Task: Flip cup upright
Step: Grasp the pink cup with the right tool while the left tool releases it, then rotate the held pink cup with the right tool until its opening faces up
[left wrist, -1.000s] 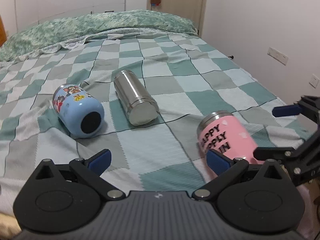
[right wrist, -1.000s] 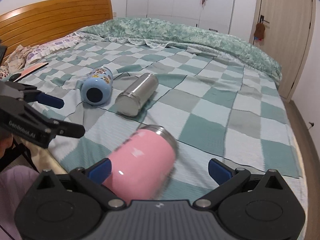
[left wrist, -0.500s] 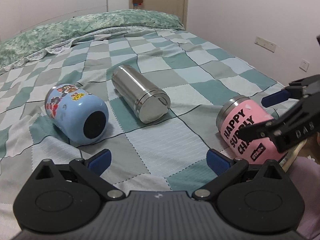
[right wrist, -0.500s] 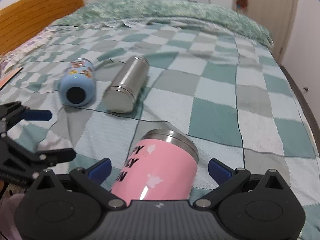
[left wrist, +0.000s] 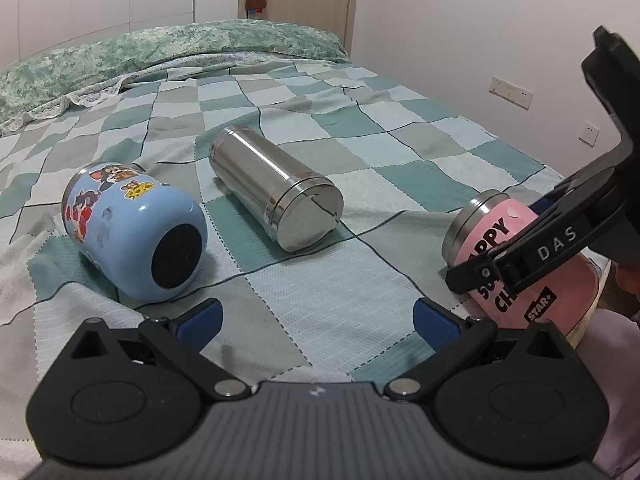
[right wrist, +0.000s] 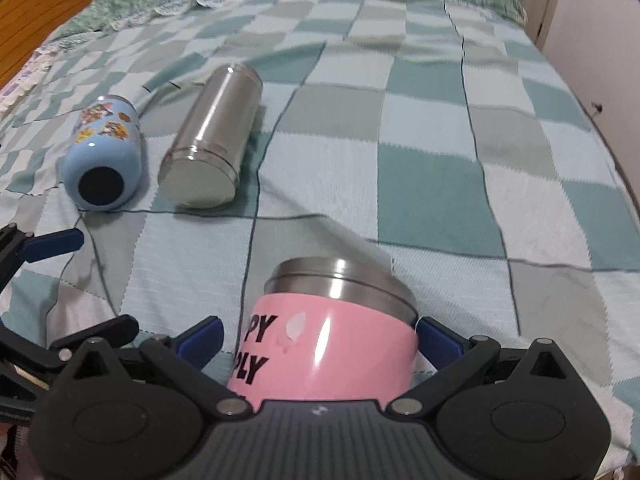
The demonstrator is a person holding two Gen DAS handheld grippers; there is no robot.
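Observation:
A pink cup (right wrist: 324,344) with black lettering and a steel rim lies on its side near the bed's front edge. It sits between the jaws of my right gripper (right wrist: 318,338), which stand open around it, the right pad at its side. In the left wrist view the cup (left wrist: 516,264) is at the right with the right gripper (left wrist: 532,240) over it. My left gripper (left wrist: 316,316) is open and empty, low over the blanket. A blue cartoon cup (left wrist: 132,232) and a steel cup (left wrist: 276,192) lie on their sides farther in.
The checked green blanket (left wrist: 360,128) covers the bed. A pillow roll (left wrist: 120,60) lies at the far end. A wall with sockets (left wrist: 512,92) is to the right and a wooden headboard (right wrist: 48,8) is at the far left.
My right gripper has moved forward and down, so the pink cup now sits deeper between its jaws. My left gripper has drifted closer to the blue and steel cups.

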